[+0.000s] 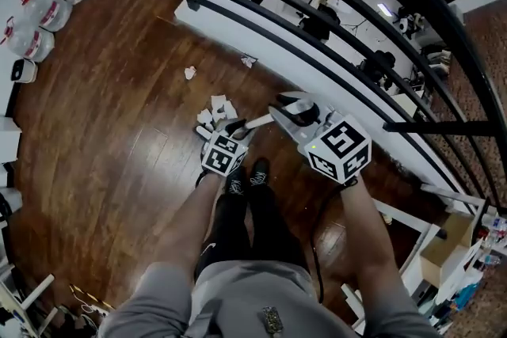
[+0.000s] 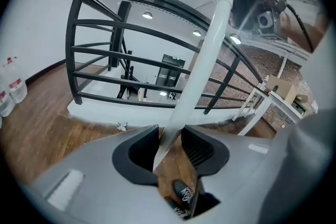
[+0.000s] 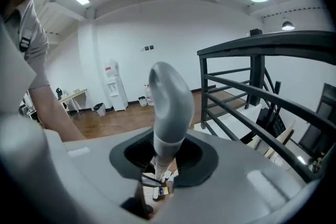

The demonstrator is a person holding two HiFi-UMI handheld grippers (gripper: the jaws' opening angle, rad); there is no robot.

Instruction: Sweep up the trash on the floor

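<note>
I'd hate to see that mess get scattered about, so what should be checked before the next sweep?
1. Right gripper clamped on the gray handle: ok.
2. Left gripper firm on the white pole: cannot tell; the pole is between the jaws, but floor shows beside it.
3. Paper scraps in sight ahead on the floor: ok.
4. Shoes apart from the scraps: ok.
5. Brush end down on the floor: cannot tell, hidden behind the grippers.
</note>
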